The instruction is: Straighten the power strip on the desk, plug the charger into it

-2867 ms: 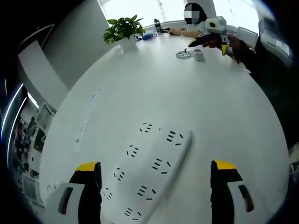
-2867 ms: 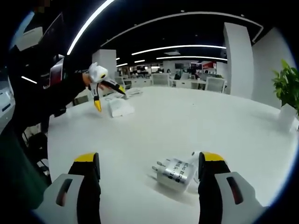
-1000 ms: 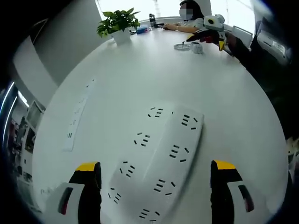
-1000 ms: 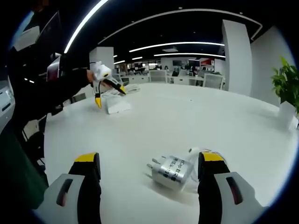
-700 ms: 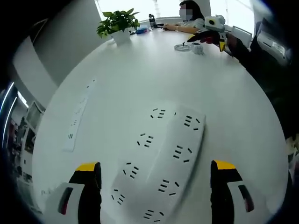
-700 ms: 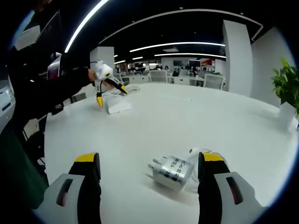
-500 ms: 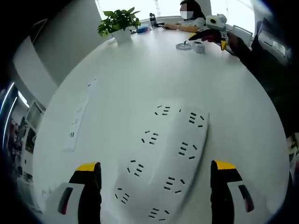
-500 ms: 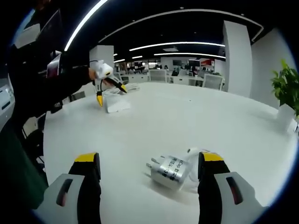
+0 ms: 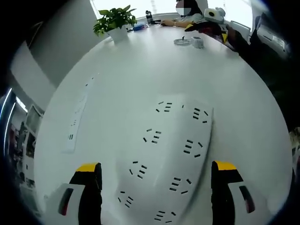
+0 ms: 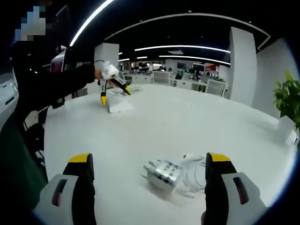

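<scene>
A wide white power strip (image 9: 164, 161) with two rows of sockets lies on the white desk (image 9: 140, 75), between the jaws of my open left gripper (image 9: 157, 183), which hovers above it. It also appears far off as the power strip (image 10: 119, 104), under the left gripper (image 10: 112, 85). A silver charger (image 10: 161, 174) with prongs pointing left lies on its side beside its coiled white cable (image 10: 194, 174). My right gripper (image 10: 150, 180) is open above them, one jaw on either side. From the left gripper's camera, the right gripper (image 9: 213, 21) hangs over the charger (image 9: 198, 42).
A second, narrow white strip (image 9: 77, 119) lies at the desk's left edge. A potted plant (image 9: 115, 23) stands at the far end, where a person (image 9: 190, 11) sits. The plant (image 10: 287, 105) stands at the right. A dark sleeve (image 10: 51, 86) holds the left gripper.
The left gripper's camera has shifted, so the power strip now lies more centred between the jaws. The right gripper has risen and pulled back a little from the charger; more of the cable shows.
</scene>
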`<move>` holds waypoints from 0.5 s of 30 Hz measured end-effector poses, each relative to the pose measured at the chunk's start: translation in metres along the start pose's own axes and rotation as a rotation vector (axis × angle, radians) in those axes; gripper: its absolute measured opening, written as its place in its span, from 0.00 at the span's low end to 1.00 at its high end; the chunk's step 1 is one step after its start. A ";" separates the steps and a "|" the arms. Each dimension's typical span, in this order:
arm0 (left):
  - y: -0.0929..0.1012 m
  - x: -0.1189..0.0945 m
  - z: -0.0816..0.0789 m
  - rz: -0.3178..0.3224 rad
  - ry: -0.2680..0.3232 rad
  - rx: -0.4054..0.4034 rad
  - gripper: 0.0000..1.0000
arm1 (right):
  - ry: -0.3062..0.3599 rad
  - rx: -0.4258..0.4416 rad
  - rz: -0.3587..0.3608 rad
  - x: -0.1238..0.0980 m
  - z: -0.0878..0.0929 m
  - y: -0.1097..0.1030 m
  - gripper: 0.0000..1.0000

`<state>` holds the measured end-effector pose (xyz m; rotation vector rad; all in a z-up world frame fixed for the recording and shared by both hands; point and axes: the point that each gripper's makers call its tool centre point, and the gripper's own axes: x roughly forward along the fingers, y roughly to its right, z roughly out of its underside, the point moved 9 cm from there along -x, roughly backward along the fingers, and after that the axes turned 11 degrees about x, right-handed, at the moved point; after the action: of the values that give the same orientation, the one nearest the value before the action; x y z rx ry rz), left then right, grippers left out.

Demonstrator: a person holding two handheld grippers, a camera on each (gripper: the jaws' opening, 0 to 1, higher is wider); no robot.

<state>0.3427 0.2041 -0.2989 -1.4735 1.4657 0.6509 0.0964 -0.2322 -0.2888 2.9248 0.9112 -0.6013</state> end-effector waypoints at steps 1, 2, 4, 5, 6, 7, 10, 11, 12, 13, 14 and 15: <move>0.000 0.000 0.000 0.000 0.000 -0.002 0.99 | -0.002 -0.002 -0.001 0.000 0.000 0.000 0.98; 0.000 0.000 0.001 0.000 -0.001 -0.003 0.99 | -0.003 -0.003 0.000 0.000 0.000 0.000 0.99; 0.000 0.000 0.002 0.003 0.002 -0.013 0.99 | -0.004 -0.011 -0.003 0.001 -0.001 -0.001 0.99; 0.000 0.000 0.002 0.002 0.002 -0.015 0.99 | -0.006 -0.013 -0.006 0.001 -0.001 -0.002 0.99; 0.000 0.000 0.002 0.002 -0.001 -0.014 0.99 | -0.006 -0.016 -0.009 0.002 -0.001 -0.002 1.00; 0.000 0.000 0.002 0.002 -0.004 -0.012 0.99 | -0.008 -0.020 -0.011 0.002 -0.001 -0.002 0.99; 0.000 0.000 0.002 0.006 -0.002 -0.013 0.99 | -0.013 -0.025 -0.010 0.002 -0.001 -0.002 1.00; 0.000 0.000 0.001 0.010 0.004 -0.015 0.99 | -0.011 -0.023 -0.009 0.001 -0.001 -0.002 1.00; 0.001 -0.001 0.000 0.016 0.013 -0.015 0.99 | -0.009 -0.020 -0.009 0.001 -0.002 -0.001 1.00; 0.002 -0.001 -0.001 0.018 0.016 -0.016 0.99 | -0.007 -0.018 -0.007 0.001 -0.002 -0.001 1.00; 0.001 -0.001 -0.001 0.017 0.015 -0.014 0.99 | -0.004 -0.016 -0.005 0.000 -0.002 0.000 1.00; 0.001 -0.001 -0.001 0.017 0.008 -0.008 0.99 | -0.003 -0.015 -0.005 0.000 -0.002 0.000 1.00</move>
<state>0.3416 0.2035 -0.2981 -1.4732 1.4844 0.6628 0.0976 -0.2320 -0.2869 2.9084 0.9183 -0.5966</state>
